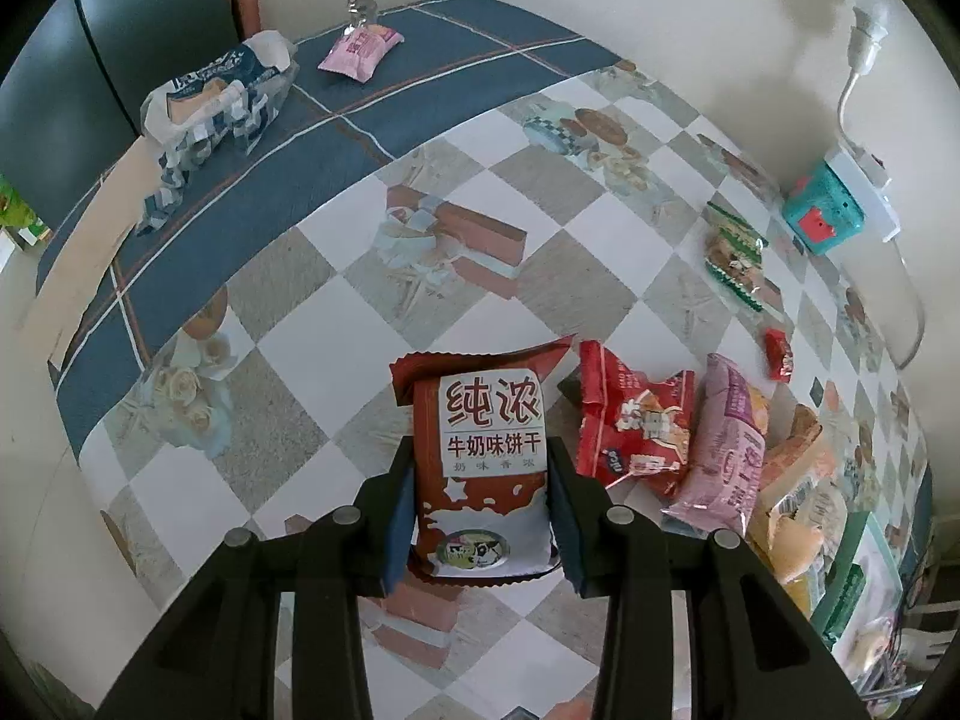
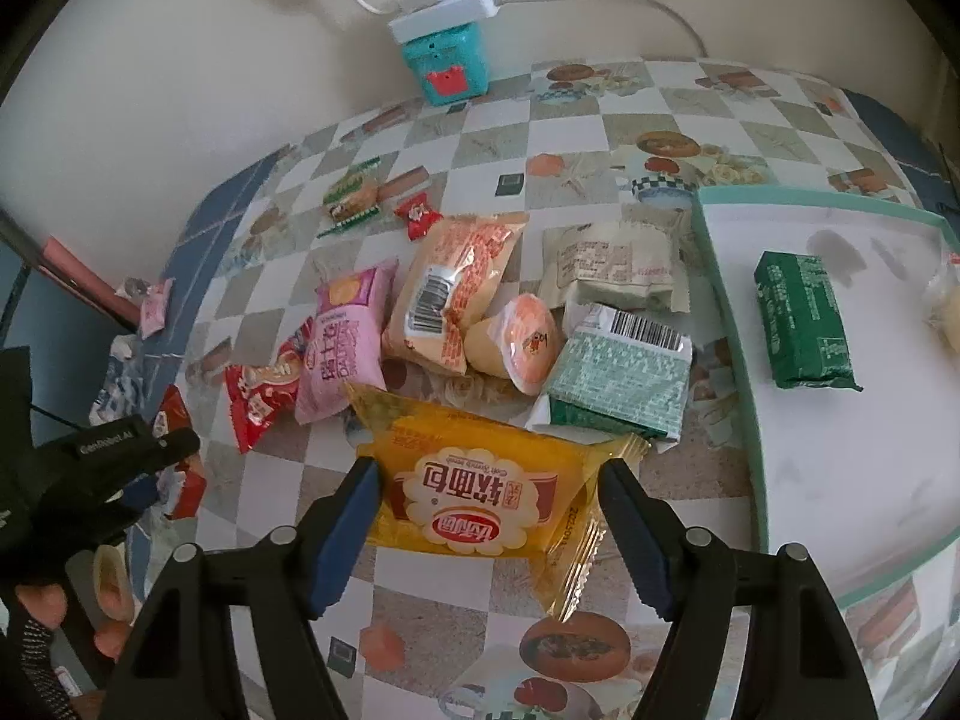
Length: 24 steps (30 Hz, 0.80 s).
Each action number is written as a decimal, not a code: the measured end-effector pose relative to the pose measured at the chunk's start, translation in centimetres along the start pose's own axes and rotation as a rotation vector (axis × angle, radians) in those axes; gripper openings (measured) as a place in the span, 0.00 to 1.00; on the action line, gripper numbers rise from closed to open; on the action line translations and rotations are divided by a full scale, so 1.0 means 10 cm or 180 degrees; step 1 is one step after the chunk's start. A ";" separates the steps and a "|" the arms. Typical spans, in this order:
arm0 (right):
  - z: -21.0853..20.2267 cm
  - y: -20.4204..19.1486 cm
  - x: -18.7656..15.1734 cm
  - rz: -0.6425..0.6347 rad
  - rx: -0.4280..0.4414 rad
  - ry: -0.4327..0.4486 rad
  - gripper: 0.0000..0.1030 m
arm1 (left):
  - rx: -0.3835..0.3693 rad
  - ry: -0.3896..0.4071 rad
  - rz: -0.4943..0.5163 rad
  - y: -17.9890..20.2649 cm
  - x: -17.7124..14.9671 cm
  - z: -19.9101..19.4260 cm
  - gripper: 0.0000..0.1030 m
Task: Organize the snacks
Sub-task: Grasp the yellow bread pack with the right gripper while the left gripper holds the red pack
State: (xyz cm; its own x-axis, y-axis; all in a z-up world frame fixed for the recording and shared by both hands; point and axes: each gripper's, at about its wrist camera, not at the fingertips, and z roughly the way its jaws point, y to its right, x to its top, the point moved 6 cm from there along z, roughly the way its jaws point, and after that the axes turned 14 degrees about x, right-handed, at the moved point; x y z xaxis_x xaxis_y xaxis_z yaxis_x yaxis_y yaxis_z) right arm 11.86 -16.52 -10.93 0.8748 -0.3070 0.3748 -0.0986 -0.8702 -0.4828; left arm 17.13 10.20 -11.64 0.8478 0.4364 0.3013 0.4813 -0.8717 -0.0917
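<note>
A brown-red milk biscuit packet (image 1: 480, 456) hangs above the checked tablecloth (image 1: 300, 300), and my left gripper (image 1: 480, 480) is shut on its two long sides. In the right wrist view a yellow bread packet (image 2: 480, 498) sits between the blue pads, with my right gripper (image 2: 489, 474) shut on its ends, just above the cloth. Behind it lies a heap of snacks: a pink packet (image 2: 348, 336), a red packet (image 2: 258, 396), an orange packet (image 2: 456, 282) and a pale green packet (image 2: 618, 372). The left gripper's black body (image 2: 120, 456) shows at the left edge.
A white tray with a teal rim (image 2: 738, 300) stands to the right and holds a dark green packet (image 2: 804, 318). A teal box (image 2: 444, 66) and a power strip sit by the wall. At the far left lie a blue-white bag (image 1: 222, 90) and a pink packet (image 1: 360, 48).
</note>
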 end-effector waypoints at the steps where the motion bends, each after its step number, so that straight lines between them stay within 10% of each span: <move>1: -0.02 0.01 0.01 0.0021 0.0020 0.0011 0.74 | -0.0005 0.0007 0.0009 0.01 -0.01 -0.01 0.40; 24: -0.75 0.37 0.26 0.0247 0.0044 0.0508 0.73 | -0.0337 0.0293 0.0415 0.65 -0.25 -0.55 0.40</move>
State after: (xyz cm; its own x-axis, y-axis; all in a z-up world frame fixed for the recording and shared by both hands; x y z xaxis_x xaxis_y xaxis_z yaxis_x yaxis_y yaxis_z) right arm 10.21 -23.41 -5.81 0.7783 -0.4312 0.4563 -0.1554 -0.8365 -0.5254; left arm 16.95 2.25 -7.75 0.8752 0.3001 0.3795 0.3383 -0.9403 -0.0368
